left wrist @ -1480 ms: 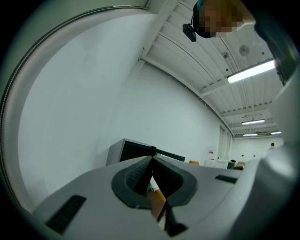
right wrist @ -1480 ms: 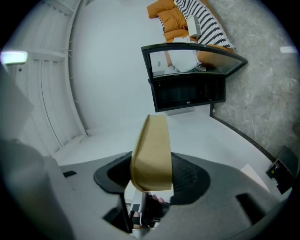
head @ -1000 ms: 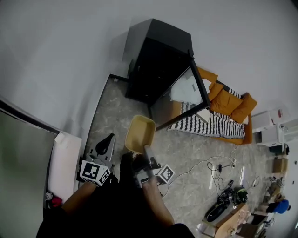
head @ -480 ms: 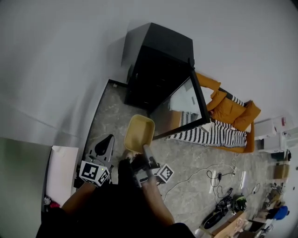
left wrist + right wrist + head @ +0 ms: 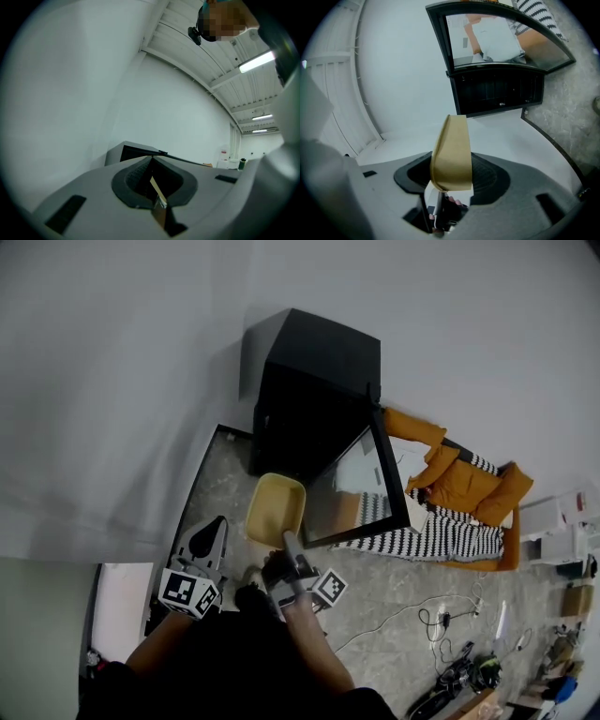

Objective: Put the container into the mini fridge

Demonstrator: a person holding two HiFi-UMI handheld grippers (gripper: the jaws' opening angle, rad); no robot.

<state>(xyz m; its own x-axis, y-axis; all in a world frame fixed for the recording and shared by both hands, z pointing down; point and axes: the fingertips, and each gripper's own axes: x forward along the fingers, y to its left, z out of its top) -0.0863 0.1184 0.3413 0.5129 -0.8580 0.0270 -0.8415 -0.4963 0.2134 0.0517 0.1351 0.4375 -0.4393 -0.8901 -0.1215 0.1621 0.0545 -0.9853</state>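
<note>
The black mini fridge (image 5: pixel 314 390) stands against the white wall with its glass door (image 5: pixel 361 486) swung open to the right. A shallow yellow container (image 5: pixel 275 510) hangs just in front of the fridge's open front, and my right gripper (image 5: pixel 291 559) is shut on its near rim. In the right gripper view the container's rim (image 5: pixel 452 150) rises from between the pads of the right gripper (image 5: pixel 450 176), with the fridge's dark inside (image 5: pixel 497 93) ahead. My left gripper (image 5: pixel 206 545) hangs lower left, jaws together. In the left gripper view the left gripper (image 5: pixel 154 190) points at the fridge (image 5: pixel 133 152).
An orange sofa (image 5: pixel 464 465) with a striped blanket (image 5: pixel 427 535) lies right of the door. Cables (image 5: pixel 450 610) and small devices are strewn over the speckled floor at lower right. A dark strip (image 5: pixel 202 460) edges the floor by the wall at left.
The view has closed in on the fridge. The container, still held by my right gripper, now sits nearer to the fridge's open front. The left gripper has hardly moved.
</note>
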